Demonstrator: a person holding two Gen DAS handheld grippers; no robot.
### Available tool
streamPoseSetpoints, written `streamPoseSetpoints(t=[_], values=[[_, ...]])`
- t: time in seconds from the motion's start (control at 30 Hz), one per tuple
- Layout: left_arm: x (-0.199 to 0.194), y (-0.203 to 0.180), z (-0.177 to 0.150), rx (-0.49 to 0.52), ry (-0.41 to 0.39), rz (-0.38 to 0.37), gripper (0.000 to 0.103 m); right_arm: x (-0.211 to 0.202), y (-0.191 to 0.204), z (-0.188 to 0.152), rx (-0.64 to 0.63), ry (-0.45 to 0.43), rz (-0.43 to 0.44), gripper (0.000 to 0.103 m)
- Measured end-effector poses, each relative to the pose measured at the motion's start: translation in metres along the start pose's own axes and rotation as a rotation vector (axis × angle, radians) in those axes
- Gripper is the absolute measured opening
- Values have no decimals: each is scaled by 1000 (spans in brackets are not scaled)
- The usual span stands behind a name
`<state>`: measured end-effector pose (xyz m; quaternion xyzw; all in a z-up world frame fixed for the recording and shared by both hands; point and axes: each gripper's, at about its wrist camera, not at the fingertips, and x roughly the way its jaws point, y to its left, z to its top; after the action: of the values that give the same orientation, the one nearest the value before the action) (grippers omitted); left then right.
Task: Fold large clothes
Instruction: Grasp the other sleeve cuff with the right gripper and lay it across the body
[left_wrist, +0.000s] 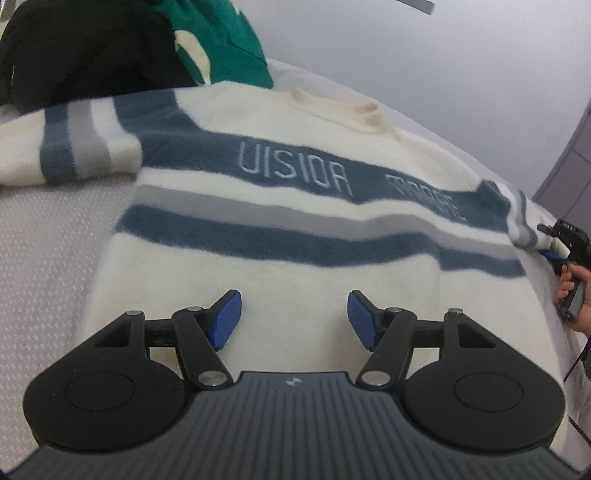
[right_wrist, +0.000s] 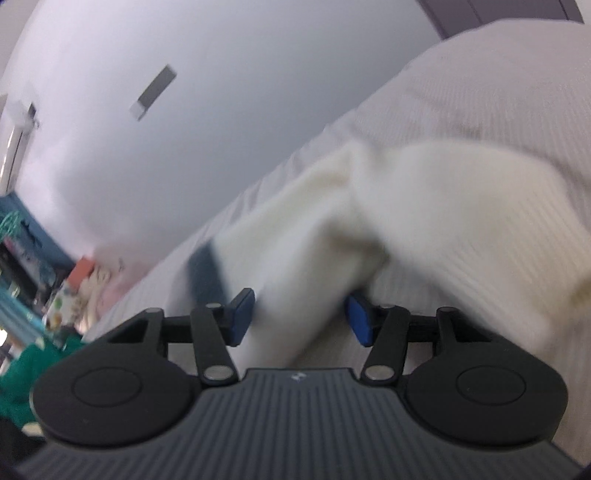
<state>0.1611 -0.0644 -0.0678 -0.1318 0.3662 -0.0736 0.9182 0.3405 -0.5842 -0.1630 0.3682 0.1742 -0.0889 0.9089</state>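
Two grippers work a striped sweater (left_wrist: 280, 229) on the bed (left_wrist: 44, 236): left gripper (left_wrist: 294, 319) hovers spread wide; right gripper (right_wrist: 300, 317), at three o'clock, spread around a sleeve (right_wrist: 332, 236).

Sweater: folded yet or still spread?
Spread. The sweater lies face up on the bed, collar and chest stripes showing, one sleeve out sideways; the other sleeve sits between the right gripper's open jaws.

A pale bare wall (left_wrist: 406, 55) rises behind the grey bed (left_wrist: 44, 240).
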Motion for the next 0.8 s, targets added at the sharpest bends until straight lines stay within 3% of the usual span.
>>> streamPoseSetpoints(t=[0.17, 0.3, 0.4, 0.47, 0.8], values=[[7, 9, 5, -40, -9, -6, 69, 19, -13, 30, -4, -99, -102, 55], [9, 9, 8, -30, -13, -1, 69, 30, -28, 53, 39, -158, -165, 48], [10, 9, 10, -21, -12, 3, 69, 32, -23, 61, 9, -174, -173, 27], [9, 10, 12, -21, -12, 4, 69, 29, -4, 62, -66, -186, -171, 20], [-31, 42, 34, -95, -57, 19, 69, -36, 137, 62, -325, -222, -1, 19]])
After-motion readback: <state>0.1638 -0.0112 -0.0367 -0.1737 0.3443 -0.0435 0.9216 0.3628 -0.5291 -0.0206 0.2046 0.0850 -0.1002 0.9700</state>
